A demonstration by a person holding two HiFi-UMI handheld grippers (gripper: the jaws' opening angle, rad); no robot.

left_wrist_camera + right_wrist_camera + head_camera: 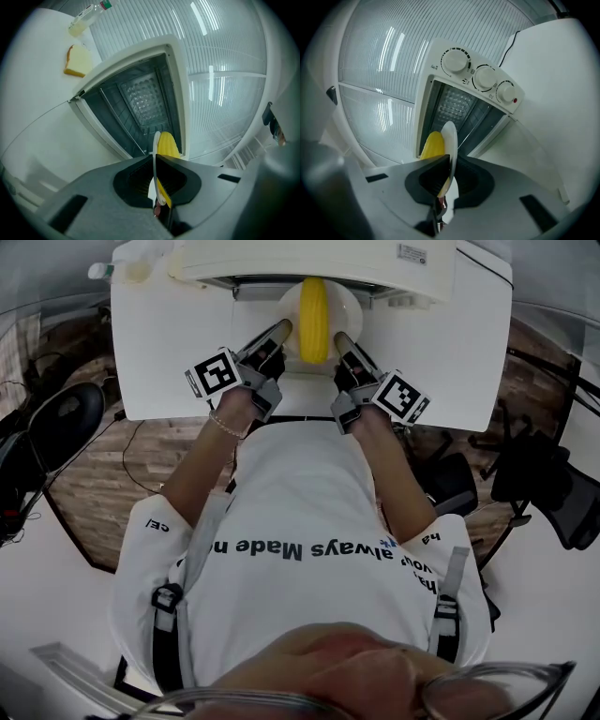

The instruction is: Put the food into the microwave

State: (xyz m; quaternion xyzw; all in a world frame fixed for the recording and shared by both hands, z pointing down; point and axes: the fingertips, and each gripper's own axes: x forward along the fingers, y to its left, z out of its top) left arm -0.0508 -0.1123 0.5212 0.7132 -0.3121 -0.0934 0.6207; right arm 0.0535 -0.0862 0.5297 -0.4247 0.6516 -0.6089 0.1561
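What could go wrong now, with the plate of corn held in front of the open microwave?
The corn lies loose on the plate, which the left gripper and right gripper pinch only at its rim: a tilt might roll it off. The plate could also clip the microwave frame.

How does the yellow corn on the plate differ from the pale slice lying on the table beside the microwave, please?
The corn is bright yellow, long and ridged; the slice is pale and wedge-shaped, with a brown crust. The corn rides on a white plate gripped by the left tool and right tool at the open microwave; the slice lies bare on the table, untouched. Both are yellowish foods.
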